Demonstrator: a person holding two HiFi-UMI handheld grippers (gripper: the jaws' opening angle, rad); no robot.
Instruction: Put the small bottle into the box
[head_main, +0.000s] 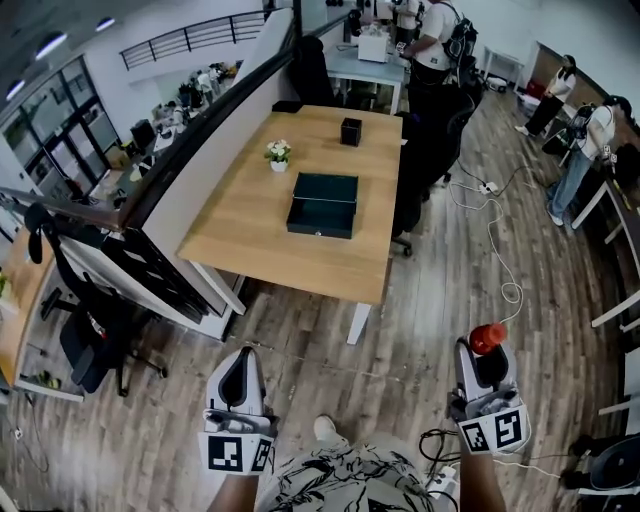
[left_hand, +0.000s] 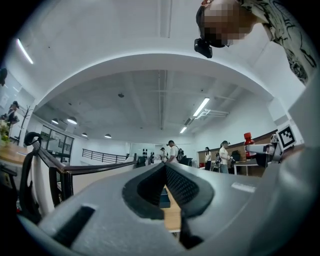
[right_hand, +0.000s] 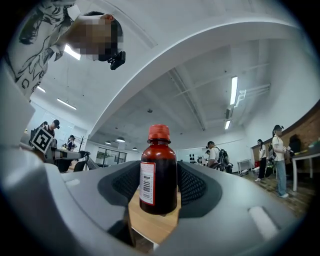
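Right claw (head_main: 487, 352) pinching bottle (right_hand: 159, 175), upright. Box (head_main: 323, 205) open on table (head_main: 250, 230), well ahead, bit to left. Left claw (head_main: 240, 382) pressed together, empty, slightly nearer box.

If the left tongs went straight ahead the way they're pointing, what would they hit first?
Probably the wooden table: the left tongs aim at it, with the dark box in line beyond its edge. Nothing shows in between, though depth is hard to judge.

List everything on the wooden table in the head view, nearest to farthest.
open dark box → white pot of flowers → small black cube-shaped container
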